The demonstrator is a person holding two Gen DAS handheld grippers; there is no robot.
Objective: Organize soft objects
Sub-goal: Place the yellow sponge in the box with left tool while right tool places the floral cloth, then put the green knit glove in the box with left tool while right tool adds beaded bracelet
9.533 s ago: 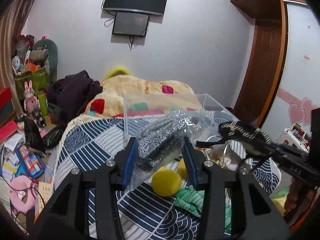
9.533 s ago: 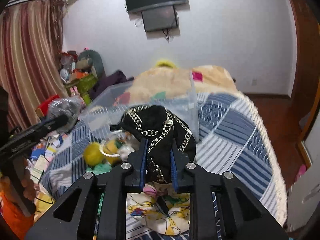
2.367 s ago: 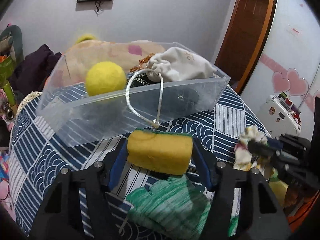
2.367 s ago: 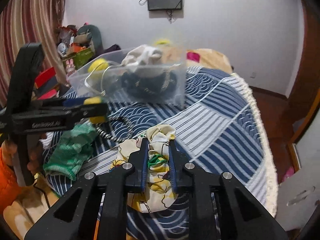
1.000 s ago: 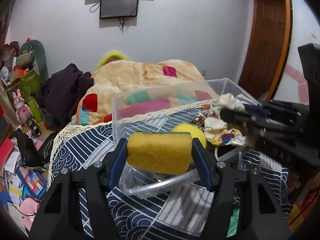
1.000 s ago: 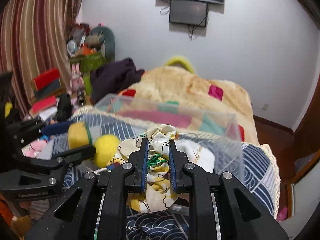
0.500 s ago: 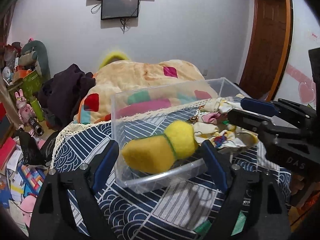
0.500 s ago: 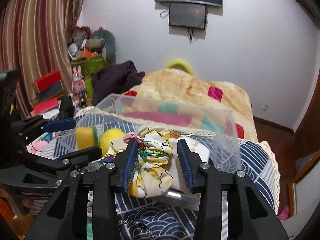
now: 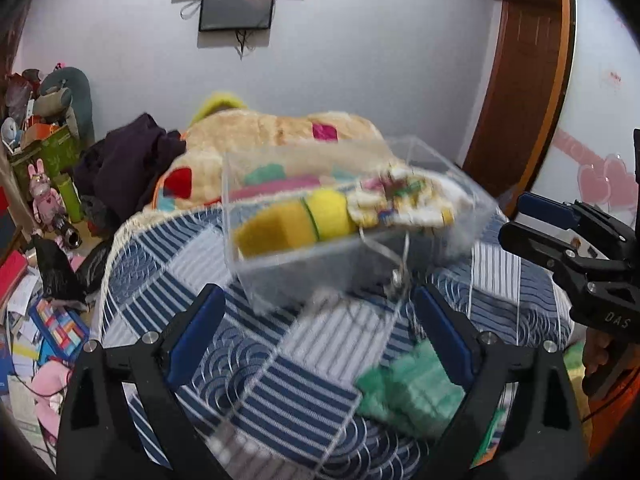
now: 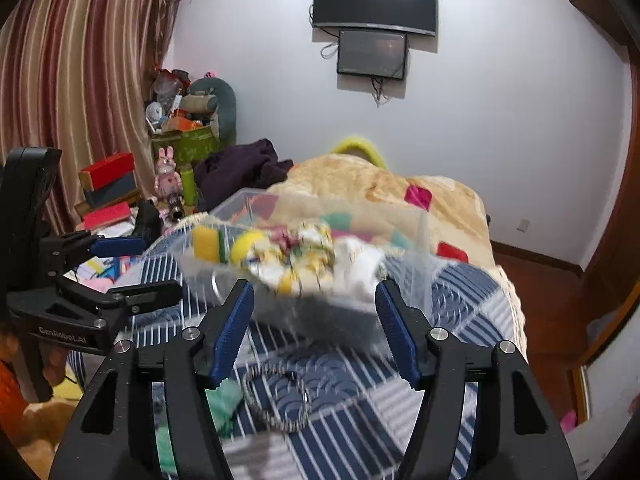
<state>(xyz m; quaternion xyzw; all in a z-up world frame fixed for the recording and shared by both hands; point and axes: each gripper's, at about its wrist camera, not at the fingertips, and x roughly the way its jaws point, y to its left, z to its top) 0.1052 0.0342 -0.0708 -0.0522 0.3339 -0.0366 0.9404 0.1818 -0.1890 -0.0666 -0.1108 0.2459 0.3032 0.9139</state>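
A clear plastic bin (image 9: 280, 276) stands on the blue patterned bedspread; it also shows in the right wrist view (image 10: 424, 236). Inside lie a yellow sponge (image 9: 276, 232), a yellow ball (image 9: 330, 216) and a flowery cloth (image 9: 400, 204); the right wrist view shows the sponge (image 10: 205, 243), the ball (image 10: 246, 246) and the cloth (image 10: 304, 260). My left gripper (image 9: 320, 336) is open and empty in front of the bin. My right gripper (image 10: 316, 332) is open and empty, also in front of it. A green knitted cloth (image 9: 412, 388) and a speckled ring (image 10: 276, 400) lie on the bedspread.
A beige quilt (image 9: 272, 136) with coloured patches and a dark garment (image 9: 128, 160) lie behind the bin. Toys, boxes and books crowd the floor at the left (image 9: 44, 320). A wooden door (image 9: 520, 80) is at the right.
Both grippers have opened wide and pulled back from the bin. The sponge and the flowery cloth now lie inside the bin.
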